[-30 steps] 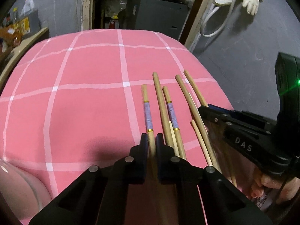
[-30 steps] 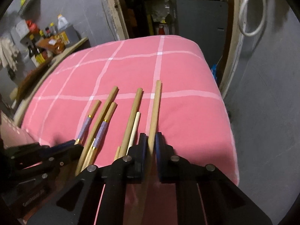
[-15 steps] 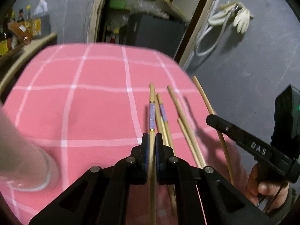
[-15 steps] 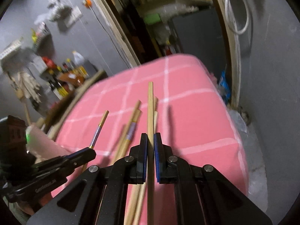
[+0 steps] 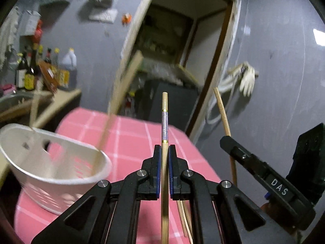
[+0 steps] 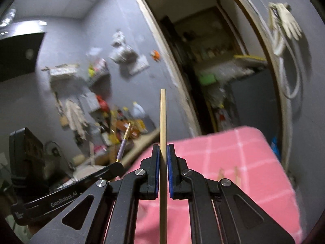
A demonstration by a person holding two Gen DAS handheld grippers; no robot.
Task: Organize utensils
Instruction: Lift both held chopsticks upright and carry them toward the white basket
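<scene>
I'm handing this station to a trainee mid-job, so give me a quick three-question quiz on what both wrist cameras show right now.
1. True or false: the left gripper is shut on the wooden chopstick with a purple band and gold rings.
2. What does the right gripper hold? A) metal spoon B) plain wooden chopstick C) nothing
3. Which container stands on the pink checked cloth, left in the left wrist view?

Key: 1 true; 2 B; 3 the white perforated plastic utensil holder, with blurred sticks in it.
</scene>
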